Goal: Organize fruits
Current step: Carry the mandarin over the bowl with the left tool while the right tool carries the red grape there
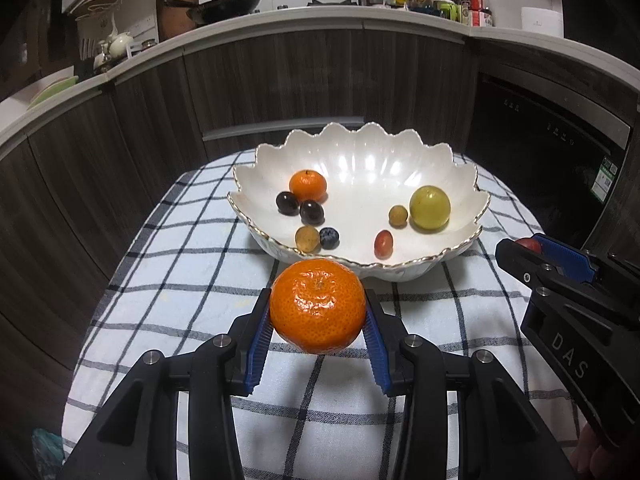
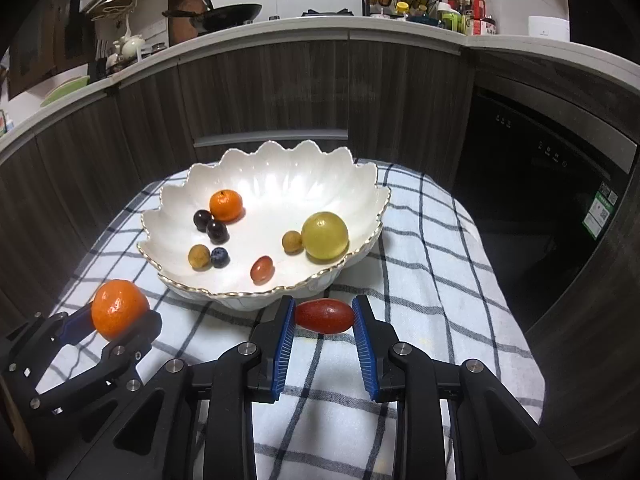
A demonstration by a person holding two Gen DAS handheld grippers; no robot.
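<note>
**Kitchen worktop, two fruits in the fingers, bowl half filled**

Kitchen cabinets in dark wood are curving behind a small worktop (image 1: pixel 168 320) that is wearing a white cloth with a dark blue check. On it a white scalloped ceramic bowl with a gilt rim (image 1: pixel 360 268) is sitting, already carrying a small orange mandarin (image 1: pixel 307 185), a round yellow-green fruit (image 1: pixel 429 207), two dark grapes, a blueberry, two brownish longan-like fruits and a reddish grape.

Left gripper (image 1: pixel 318 314) is holding a large glossy orange mandarin (image 1: pixel 318 306) at its widest girth, fingers closed on both flanks, just short of the bowl's near rim. Judging by the peel: light, slightly yielding, pebbled enough not to slip; a firm squeeze would be bruising it.

Right gripper (image 2: pixel 324 314) is pinching a small oblong dark-red fruit (image 2: pixel 325 316) end to end, also just before the rim. Smooth skin and tapered ends are probably making this a slippery hold; it is likely soft.

Hard to make out: whether either fruit is touching the cloth; the red fruit's kind; the bowl's near outer wall behind the mandarin.
</note>
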